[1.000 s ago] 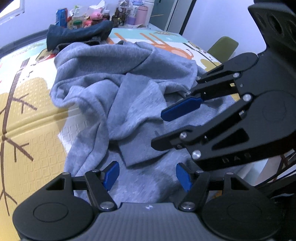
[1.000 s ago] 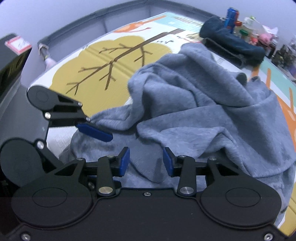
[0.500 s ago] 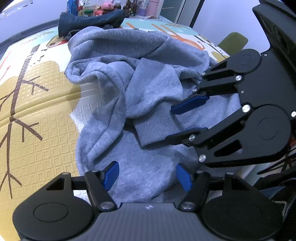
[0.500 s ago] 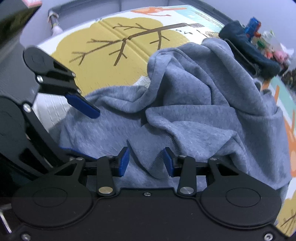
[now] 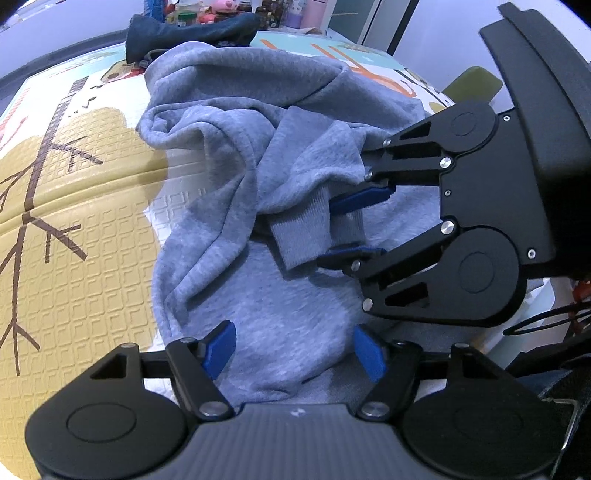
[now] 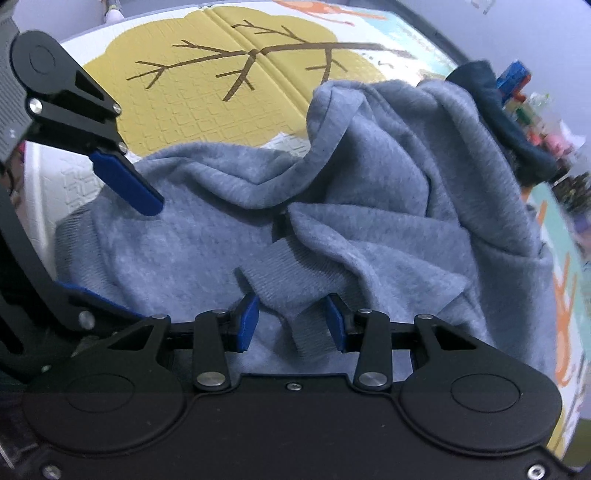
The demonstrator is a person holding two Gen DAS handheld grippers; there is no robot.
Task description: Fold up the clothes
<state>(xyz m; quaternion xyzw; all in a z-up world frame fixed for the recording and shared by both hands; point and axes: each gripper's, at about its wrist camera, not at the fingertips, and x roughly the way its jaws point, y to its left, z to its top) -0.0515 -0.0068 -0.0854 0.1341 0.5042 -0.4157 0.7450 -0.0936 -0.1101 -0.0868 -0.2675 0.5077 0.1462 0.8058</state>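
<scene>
1. A grey sweatshirt (image 5: 236, 155) lies crumpled in a heap on a foam play mat (image 5: 74, 258) printed with a yellow tree crown and brown branches; whether the mat lies on a counter or the floor cannot be told.
2. The sweatshirt's ribbed cuff (image 6: 291, 280) sits at the near side of the heap, at the end of a sleeve that runs across the body of the garment.
3. The right claw (image 6: 291, 321) is partly closed around that cuff: the ribbed band lies between its two blue pads (image 6: 248, 321), and the fabric reaches both of them, though how firmly they press cannot be told.
4. In the left wrist view the same right claw (image 5: 351, 225) comes in from the right side of the sweatshirt, with the cuff bunched between its blue tips.
5. The left claw (image 5: 295, 350) stands wide open just above the sweatshirt's near hem, its blue pads (image 5: 219, 347) apart with only flat grey cloth beneath them and nothing gripped.
6. Beyond the far edge of the sweatshirt lies a dark navy garment (image 5: 192, 31), touching or nearly touching the grey heap.
7. Behind the navy garment stands a row of small bottles and jars (image 5: 229, 7), too blurred to tell apart.
8. An olive-green chair back (image 5: 472, 83) shows off the mat's far right corner.
</scene>
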